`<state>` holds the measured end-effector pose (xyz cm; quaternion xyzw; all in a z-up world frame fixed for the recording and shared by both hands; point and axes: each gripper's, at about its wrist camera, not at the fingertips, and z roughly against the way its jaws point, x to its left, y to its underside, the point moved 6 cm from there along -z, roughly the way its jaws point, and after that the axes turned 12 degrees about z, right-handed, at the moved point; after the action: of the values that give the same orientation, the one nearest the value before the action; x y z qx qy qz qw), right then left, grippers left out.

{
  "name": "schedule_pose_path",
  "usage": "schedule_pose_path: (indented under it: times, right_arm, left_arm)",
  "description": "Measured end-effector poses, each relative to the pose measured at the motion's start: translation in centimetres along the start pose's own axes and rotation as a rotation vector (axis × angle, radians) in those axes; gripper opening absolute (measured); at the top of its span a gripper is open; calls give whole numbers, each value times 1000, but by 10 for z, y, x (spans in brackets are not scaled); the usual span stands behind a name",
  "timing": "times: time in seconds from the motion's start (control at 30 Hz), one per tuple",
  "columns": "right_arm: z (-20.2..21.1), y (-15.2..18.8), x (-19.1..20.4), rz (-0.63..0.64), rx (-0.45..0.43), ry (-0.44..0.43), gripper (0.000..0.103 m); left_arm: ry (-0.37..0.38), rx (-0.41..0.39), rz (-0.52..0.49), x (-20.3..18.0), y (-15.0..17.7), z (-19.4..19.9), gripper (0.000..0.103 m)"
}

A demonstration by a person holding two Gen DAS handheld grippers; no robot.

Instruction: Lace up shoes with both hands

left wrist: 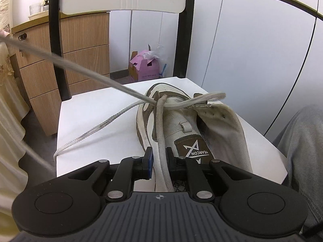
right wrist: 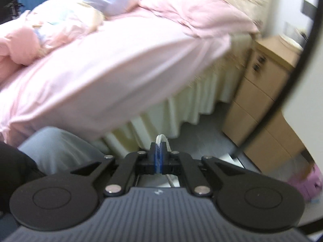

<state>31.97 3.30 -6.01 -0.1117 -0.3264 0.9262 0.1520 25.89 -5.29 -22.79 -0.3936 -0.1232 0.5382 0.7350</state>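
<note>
The shoe (left wrist: 181,125) lies on the white chair seat (left wrist: 97,121), toe toward the chair's black frame (left wrist: 58,46). Your left gripper (left wrist: 159,157) has its jaws nearly together with one lace strand (left wrist: 161,131) running between them; from this view you cannot tell whether the pads pinch it. A second lace (left wrist: 66,60) stretches taut from the shoe's eyelets up and off to the left, crossing in front of the wooden drawers (left wrist: 84,60). A loose lace end (left wrist: 97,129) trails over the seat edge. Your right gripper (right wrist: 159,151) is clamped on a doubled bit of lace (right wrist: 161,139), turned toward the pink bedding (right wrist: 121,60). A pink box (left wrist: 144,66) sits on the floor behind the chair. Your knee (left wrist: 302,141) is at the right.
</note>
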Motion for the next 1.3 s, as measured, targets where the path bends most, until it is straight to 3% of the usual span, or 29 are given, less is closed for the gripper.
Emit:
schedule_pose_path:
  times: [0.27,0.43,0.57,0.63,0.67,0.7,0.73,0.77,0.83,0.97,1.07,1.2,1.3]
  right_arm:
    - [-26,-55,42,40,-39,-150,2]
    - [-40,-60,56,58,-16,-196,3]
    - [-46,-54,59,76,31,-173,3]
    - [-49,-51,56,84,59,-146,8]
    - [-49,-50,54,79,66,-136,18]
    - [-48,-48,52,76,73,-129,30]
    - [-46,-47,50,82,76,-114,56]
    - [-42,-46,47,87,73,-92,75]
    - [-31,-42,42,86,73,-56,87]
    - [1,-22,21,51,72,26,88]
    - [33,9,-2,-68,32,120,88]
    - [68,80,-24,-327,-25,277,88]
    - [76,141,-23,-445,-11,401,88]
  left_arm:
    - [1,6,-7,-4,-1,-2,13]
    - [-6,8,-11,-6,-1,-3,13]
    - [-6,11,-10,-7,-1,-3,13]
    - [-3,14,-8,-8,-1,-4,13]
    - [-2,14,-9,-7,-1,-4,13]
    - [-4,14,-12,-8,-1,-4,13]
    - [-5,13,-14,-9,-1,-5,13]
    - [-5,13,-12,-9,-2,-5,13]
    - [-5,13,-10,-9,-2,-5,13]
    - [-12,14,-15,-9,-2,-4,13]
    - [-14,14,-9,-9,-2,-4,13]
    - [-19,17,-1,-9,-2,-4,13]
    - [-25,18,9,-9,-2,-5,13]
